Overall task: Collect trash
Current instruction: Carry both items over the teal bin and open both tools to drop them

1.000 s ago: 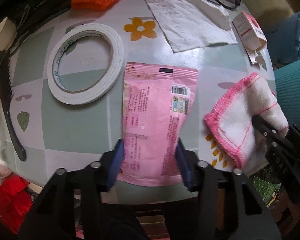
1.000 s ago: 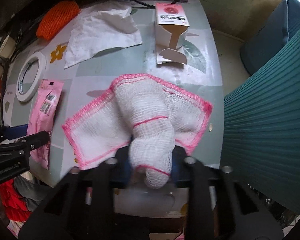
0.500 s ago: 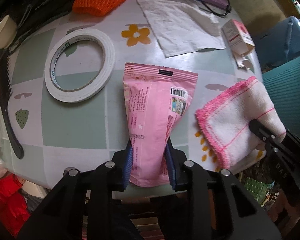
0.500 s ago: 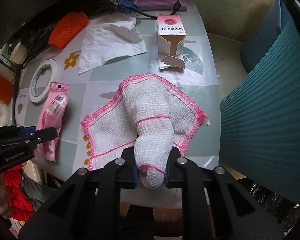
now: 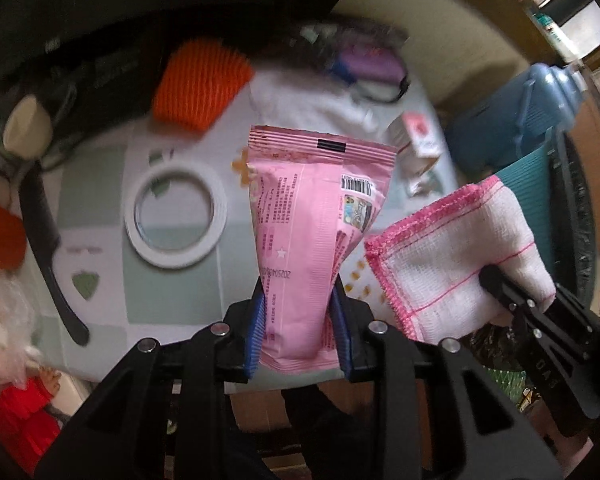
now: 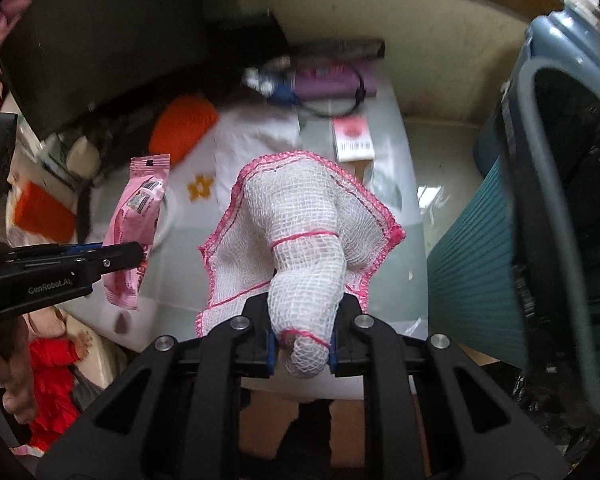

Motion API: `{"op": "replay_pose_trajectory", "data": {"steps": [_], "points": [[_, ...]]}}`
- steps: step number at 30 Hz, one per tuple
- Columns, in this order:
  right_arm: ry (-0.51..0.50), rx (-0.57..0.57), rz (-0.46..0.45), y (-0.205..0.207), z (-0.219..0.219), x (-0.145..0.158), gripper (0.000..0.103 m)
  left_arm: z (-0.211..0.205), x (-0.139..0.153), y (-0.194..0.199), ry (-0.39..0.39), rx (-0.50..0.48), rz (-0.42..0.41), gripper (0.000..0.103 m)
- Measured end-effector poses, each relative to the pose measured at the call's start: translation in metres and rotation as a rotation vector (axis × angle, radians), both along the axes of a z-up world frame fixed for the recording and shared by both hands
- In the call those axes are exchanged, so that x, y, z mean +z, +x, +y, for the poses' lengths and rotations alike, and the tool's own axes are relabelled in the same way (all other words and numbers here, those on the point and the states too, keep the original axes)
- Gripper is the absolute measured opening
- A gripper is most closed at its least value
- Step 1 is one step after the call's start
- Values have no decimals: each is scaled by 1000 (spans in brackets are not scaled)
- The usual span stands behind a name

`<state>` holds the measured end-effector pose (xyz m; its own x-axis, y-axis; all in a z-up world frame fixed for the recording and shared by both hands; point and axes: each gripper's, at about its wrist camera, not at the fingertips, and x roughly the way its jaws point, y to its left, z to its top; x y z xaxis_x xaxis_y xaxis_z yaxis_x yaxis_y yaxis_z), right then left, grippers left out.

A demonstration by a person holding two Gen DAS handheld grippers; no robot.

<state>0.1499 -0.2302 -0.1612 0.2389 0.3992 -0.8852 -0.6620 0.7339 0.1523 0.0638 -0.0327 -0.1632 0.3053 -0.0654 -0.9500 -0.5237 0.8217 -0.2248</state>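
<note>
Left claw clamps the pink wrapper and right claw pinches the cloth, both held clear above the table, so this looks like the carry step, next swinging right toward the bin.
</note>
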Motion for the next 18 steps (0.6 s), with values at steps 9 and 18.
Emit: {"op": "replay_pose_trajectory", "data": {"steps": [9,18], "points": [[140,-83,-61,-1,-10,69,18,-7,70,29,51,-93,-136,29],[199,-208,-140,10,-45,109,18,-22,104,63,76,-188,-218,29]]}}
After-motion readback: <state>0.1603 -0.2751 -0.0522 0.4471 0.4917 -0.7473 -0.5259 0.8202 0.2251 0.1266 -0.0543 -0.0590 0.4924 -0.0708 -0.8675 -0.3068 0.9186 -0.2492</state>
